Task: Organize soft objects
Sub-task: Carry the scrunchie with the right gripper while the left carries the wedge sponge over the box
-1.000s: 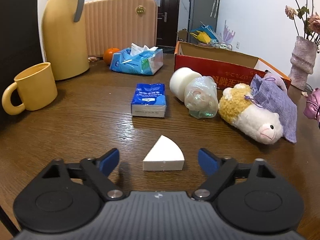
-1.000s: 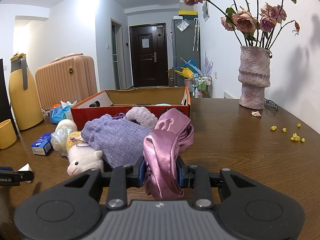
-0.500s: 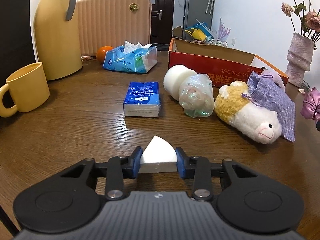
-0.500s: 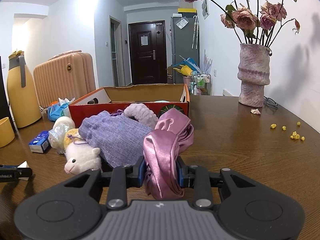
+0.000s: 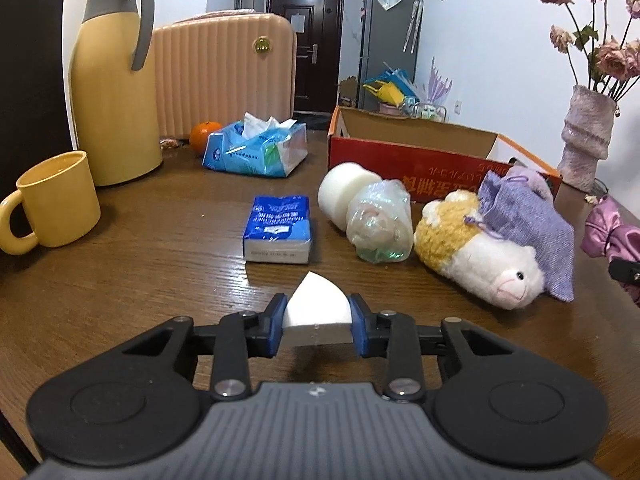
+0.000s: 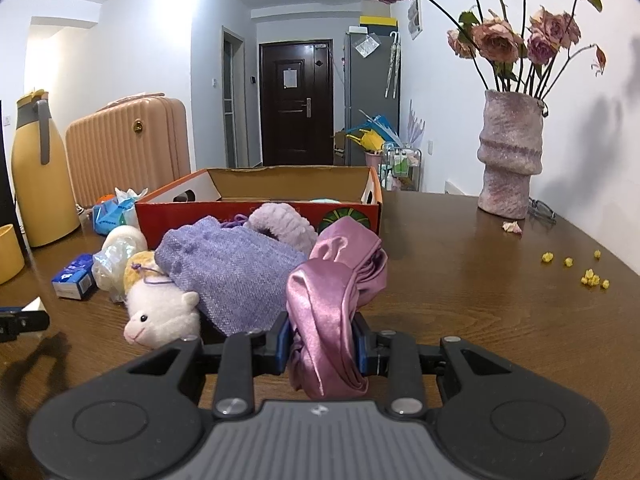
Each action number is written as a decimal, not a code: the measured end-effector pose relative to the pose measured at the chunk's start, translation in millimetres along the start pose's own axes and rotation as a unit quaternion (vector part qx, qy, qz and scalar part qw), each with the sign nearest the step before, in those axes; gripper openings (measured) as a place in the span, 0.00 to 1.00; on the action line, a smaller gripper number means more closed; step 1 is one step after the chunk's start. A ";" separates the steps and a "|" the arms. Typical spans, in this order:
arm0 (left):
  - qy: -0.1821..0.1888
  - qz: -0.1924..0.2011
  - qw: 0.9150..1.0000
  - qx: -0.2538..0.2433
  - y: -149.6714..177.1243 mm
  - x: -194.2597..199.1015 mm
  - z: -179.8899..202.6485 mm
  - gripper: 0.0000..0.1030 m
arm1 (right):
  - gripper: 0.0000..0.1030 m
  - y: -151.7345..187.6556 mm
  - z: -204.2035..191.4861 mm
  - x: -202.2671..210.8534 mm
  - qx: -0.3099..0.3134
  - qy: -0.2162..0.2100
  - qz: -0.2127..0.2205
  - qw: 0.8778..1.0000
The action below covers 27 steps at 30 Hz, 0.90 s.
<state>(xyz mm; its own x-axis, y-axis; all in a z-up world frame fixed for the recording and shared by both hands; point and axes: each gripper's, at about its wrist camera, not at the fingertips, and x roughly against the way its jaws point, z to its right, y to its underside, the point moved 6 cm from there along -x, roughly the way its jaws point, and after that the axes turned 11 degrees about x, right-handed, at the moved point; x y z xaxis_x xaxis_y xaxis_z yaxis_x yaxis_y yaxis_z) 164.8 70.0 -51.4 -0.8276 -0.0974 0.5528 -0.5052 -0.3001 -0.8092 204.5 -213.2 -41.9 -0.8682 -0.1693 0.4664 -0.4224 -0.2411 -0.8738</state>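
Note:
A white wedge-shaped sponge (image 5: 314,300) sits between the blue pads of my left gripper (image 5: 318,306); the jaws are closing and the pads press its sides just above the wooden table. My right gripper (image 6: 322,336) is shut on a bunched pink satin cloth (image 6: 332,292), which also shows at the right edge of the left wrist view as pink cloth (image 5: 612,236). An open red cardboard box (image 6: 256,212) stands behind. In front of it lie a plush sheep (image 5: 480,256), a purple knit pouch (image 6: 236,272), a fluffy lilac band (image 6: 280,224), a white foam roll (image 5: 344,192) and a clear-wrapped bundle (image 5: 380,224).
A blue tissue pack (image 5: 278,228) lies ahead of the left gripper, with a tissue bag (image 5: 256,148) and an orange (image 5: 204,134) behind it. A yellow mug (image 5: 56,200) and thermos (image 5: 116,92) stand at the left. A vase of flowers (image 6: 510,160) and yellow crumbs (image 6: 592,276) are at the right.
My left gripper went from wide open around the white wedge to closed on its sides. The right gripper stayed still, holding the pink cloth.

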 end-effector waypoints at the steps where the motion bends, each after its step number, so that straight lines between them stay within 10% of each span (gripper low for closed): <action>1: 0.002 0.002 1.000 0.000 -0.8 1.0 1.1 0.32 | 0.29 -1.1 -0.2 1.0 0.001 0.001 0.003 1.000; 27: 0.050 0.080 0.995 0.012 -53.5 12.6 53.4 0.32 | 0.29 -65.1 -13.1 -3.0 0.026 0.006 0.073 0.997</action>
<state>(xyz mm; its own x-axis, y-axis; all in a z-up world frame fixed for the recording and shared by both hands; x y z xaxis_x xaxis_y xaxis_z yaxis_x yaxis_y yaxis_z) 194.4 34.2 9.5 -0.9177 -0.0514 0.3938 -0.3600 -0.3115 -0.8794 231.1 -184.5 11.8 -0.9224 -0.1953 0.3331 -0.2775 -0.2647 -0.9236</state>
